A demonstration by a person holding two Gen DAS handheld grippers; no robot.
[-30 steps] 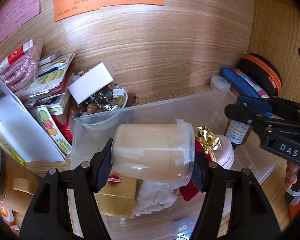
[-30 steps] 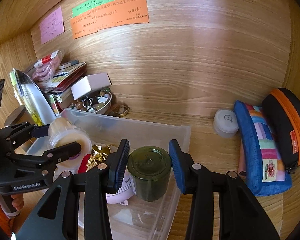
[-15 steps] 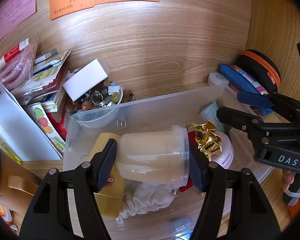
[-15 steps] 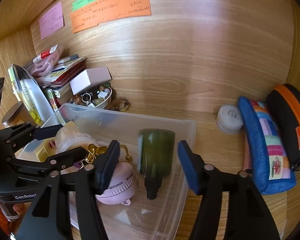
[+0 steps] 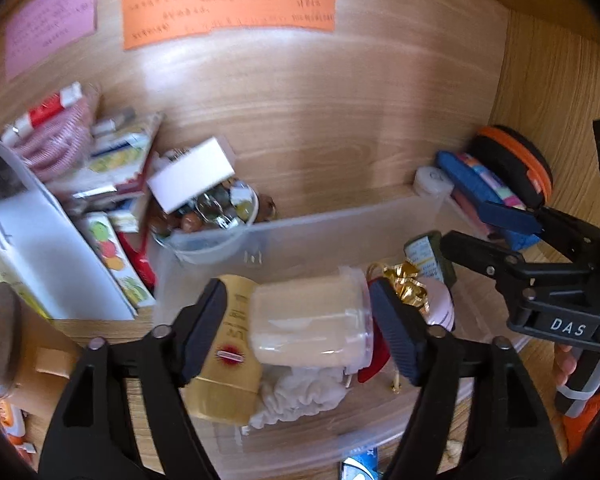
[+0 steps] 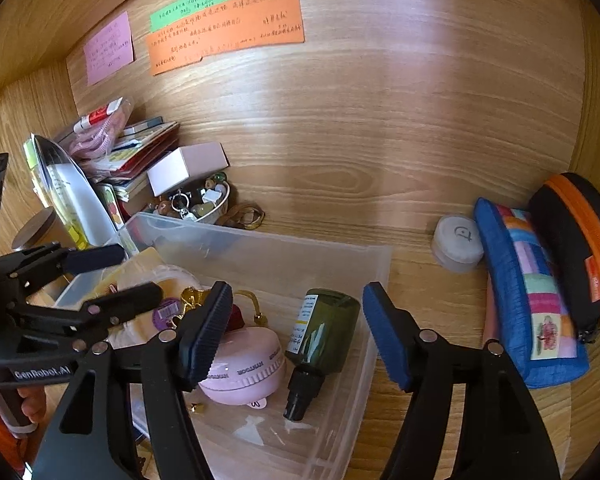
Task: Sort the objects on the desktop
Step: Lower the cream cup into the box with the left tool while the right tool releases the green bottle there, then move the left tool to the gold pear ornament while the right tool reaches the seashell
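A clear plastic bin [image 5: 300, 222] [image 6: 268, 240] sits on the wooden desk. My left gripper [image 5: 300, 332] [image 6: 120, 274] hangs over the bin's left half, its jaws opening. A cream-coloured jar [image 5: 308, 320] lies on its side between them, resting on a gold box [image 5: 228, 360] and a white cloth [image 5: 300, 394]; the left pad stands clear of it. My right gripper [image 6: 296, 334] [image 5: 480, 232] is over the bin's right half, jaws opening. Below it a dark green bottle [image 6: 324, 332] lies on the bin floor, untouched, beside a pink round gadget [image 6: 244, 364].
A bowl of beads [image 6: 204, 204], a white box [image 6: 184, 164] and stacked booklets [image 6: 140, 152] crowd the back left. A white round pot [image 6: 458, 244], a blue patchwork pouch [image 6: 528, 300] and a black-and-orange case [image 6: 576, 248] stand right of the bin. Paper notes [image 6: 224, 30] hang on the back wall.
The left gripper lowered the cream jar into the bin and its jaws widened off it. The right gripper let go of the green bottle, which tipped onto its side in the bin.
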